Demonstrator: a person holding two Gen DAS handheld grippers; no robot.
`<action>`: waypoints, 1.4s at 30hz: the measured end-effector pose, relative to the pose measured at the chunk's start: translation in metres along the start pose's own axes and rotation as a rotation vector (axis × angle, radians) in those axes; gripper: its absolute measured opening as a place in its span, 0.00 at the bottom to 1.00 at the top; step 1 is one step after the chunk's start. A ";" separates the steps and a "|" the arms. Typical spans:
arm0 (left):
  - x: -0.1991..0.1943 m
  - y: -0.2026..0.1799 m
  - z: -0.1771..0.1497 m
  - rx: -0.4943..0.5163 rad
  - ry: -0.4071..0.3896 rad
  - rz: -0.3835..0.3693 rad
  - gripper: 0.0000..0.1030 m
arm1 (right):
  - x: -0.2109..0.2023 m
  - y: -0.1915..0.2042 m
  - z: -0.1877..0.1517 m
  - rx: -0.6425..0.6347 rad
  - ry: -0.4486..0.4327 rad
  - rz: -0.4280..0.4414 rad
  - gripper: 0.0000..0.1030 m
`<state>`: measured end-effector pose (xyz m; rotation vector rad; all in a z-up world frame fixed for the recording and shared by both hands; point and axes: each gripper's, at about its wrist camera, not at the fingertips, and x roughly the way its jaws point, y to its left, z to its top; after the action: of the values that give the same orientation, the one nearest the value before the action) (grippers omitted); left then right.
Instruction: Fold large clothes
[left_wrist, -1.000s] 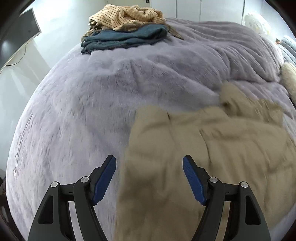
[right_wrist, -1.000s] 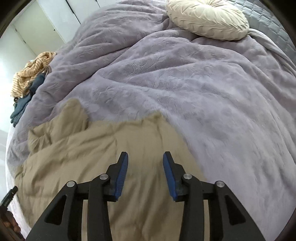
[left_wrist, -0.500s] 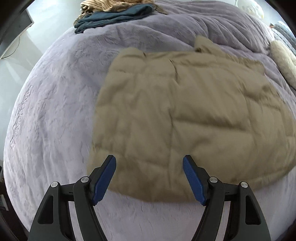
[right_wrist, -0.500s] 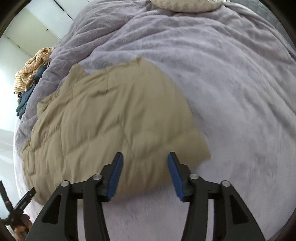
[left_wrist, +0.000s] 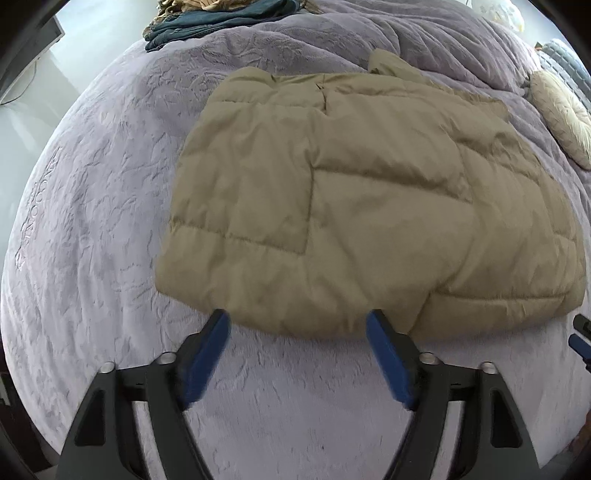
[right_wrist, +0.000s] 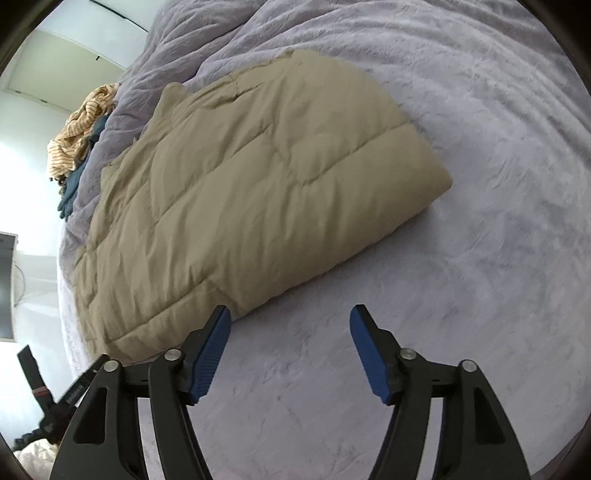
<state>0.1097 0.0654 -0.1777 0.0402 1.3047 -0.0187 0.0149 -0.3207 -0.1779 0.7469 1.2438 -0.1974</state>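
A tan quilted puffer jacket (left_wrist: 351, 199) lies folded flat on the lavender plush bedspread (left_wrist: 92, 221); it also shows in the right wrist view (right_wrist: 240, 192). My left gripper (left_wrist: 299, 332) is open and empty, just short of the jacket's near edge. My right gripper (right_wrist: 291, 328) is open and empty over bare bedspread (right_wrist: 461, 258), with the jacket's near edge by its left finger (right_wrist: 212, 350). Neither gripper touches the jacket.
A pile of folded clothes, dark teal (left_wrist: 221, 18) under tan striped (right_wrist: 85, 125), sits at the bed's far corner. A round cream cushion (left_wrist: 561, 114) lies at the right. The bed's edge drops to the floor at the left.
Both grippers have pulled back off the jacket toward the bed's near edge. The right gripper has opened wider. The jacket now lies whole in view, let go.
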 end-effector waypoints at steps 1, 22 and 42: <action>-0.001 -0.001 -0.003 -0.002 -0.005 0.000 0.98 | 0.001 0.001 -0.001 0.007 0.005 0.014 0.71; 0.008 -0.005 -0.023 -0.038 0.050 -0.026 0.98 | 0.045 0.016 -0.006 0.113 0.012 0.248 0.85; 0.060 0.072 -0.038 -0.499 0.068 -0.518 0.98 | 0.070 -0.019 0.007 0.359 -0.009 0.401 0.85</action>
<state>0.0914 0.1396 -0.2444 -0.7278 1.3257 -0.1337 0.0344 -0.3210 -0.2484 1.2869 1.0349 -0.0938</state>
